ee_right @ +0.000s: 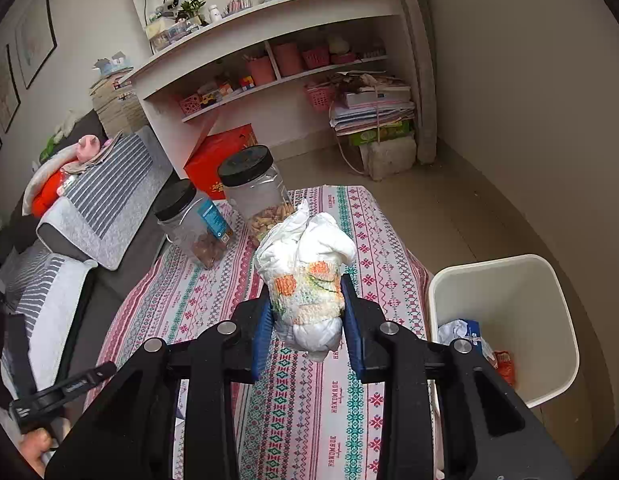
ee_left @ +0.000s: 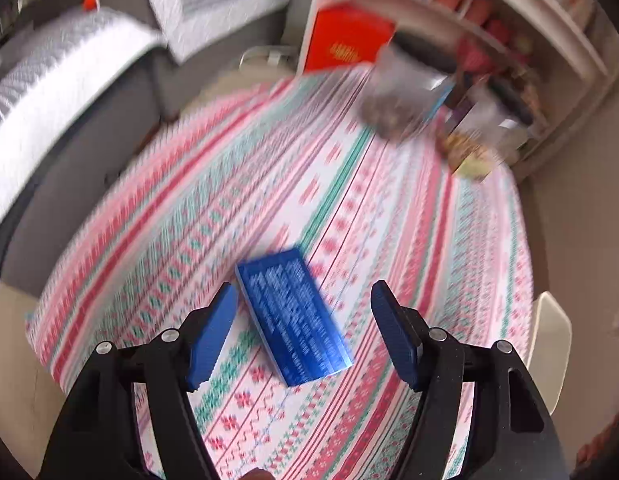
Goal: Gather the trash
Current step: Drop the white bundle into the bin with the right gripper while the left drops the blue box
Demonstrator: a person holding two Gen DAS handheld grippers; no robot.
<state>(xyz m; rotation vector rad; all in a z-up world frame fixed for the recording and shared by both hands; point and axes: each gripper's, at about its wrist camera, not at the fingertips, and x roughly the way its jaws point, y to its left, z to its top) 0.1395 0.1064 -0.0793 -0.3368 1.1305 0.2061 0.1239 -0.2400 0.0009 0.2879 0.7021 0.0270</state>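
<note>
The left wrist view looks steeply down, close over the patterned tablecloth, while the right wrist view looks more level across it toward the white shelving; both share the two black-lidded jars and red box.

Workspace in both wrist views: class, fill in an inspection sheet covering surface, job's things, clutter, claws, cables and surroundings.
Surface: patterned tablecloth covers the table.
Job's things: blue box flat on the cloth; rolled diaper; white bin beside the table, wrappers inside.
Clutter: two black-lidded jars of snacks.
Claws: left claw open over the blue box; right claw shut on the diaper.
Cables: nothing seen.
Surroundings: shelves, sofa, red box.
</note>
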